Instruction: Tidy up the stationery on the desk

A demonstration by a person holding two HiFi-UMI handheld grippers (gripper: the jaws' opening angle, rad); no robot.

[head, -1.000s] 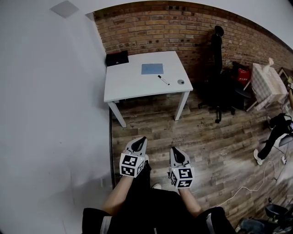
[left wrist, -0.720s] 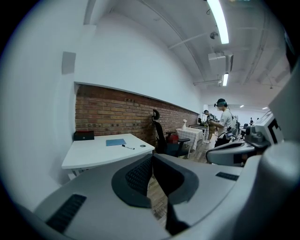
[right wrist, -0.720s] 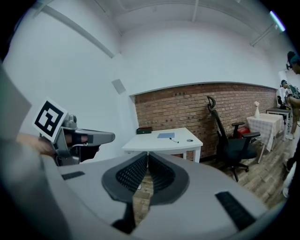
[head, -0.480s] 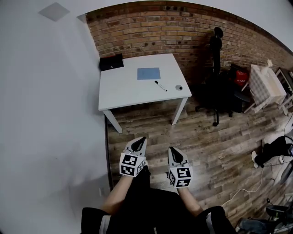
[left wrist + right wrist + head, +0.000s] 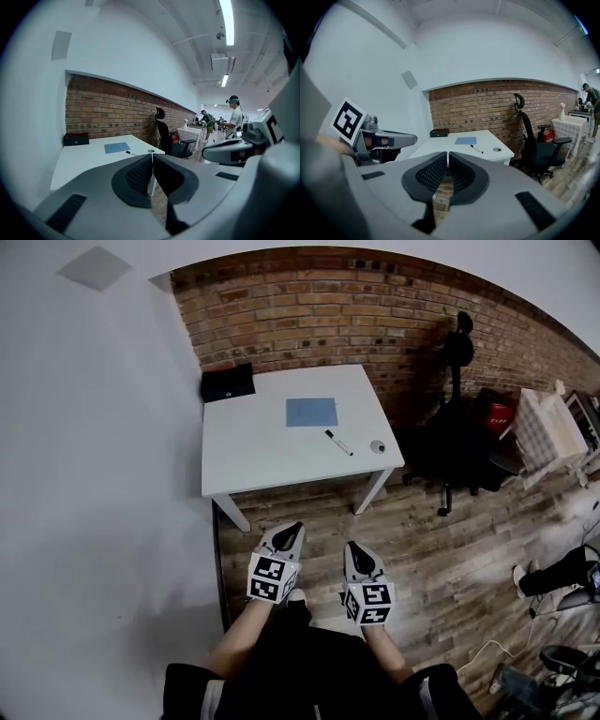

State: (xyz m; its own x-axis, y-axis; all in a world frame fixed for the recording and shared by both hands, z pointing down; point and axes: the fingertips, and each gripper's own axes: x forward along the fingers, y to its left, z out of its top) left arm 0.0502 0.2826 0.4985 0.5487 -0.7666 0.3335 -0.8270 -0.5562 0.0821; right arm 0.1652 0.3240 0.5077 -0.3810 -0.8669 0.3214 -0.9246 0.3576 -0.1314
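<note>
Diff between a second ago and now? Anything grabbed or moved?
The person has stepped closer: in the head view the white square desk now sits larger and nearer the left claw and right claw. Nothing was taken or let go; both claws stay shut and empty. The black box, blue sheet, black marker pen and small round grey object lie as before.

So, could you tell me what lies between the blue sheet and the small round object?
A black marker lies there on the desk; the head view shows it best.

Bright, even light; fisheye edges
</note>
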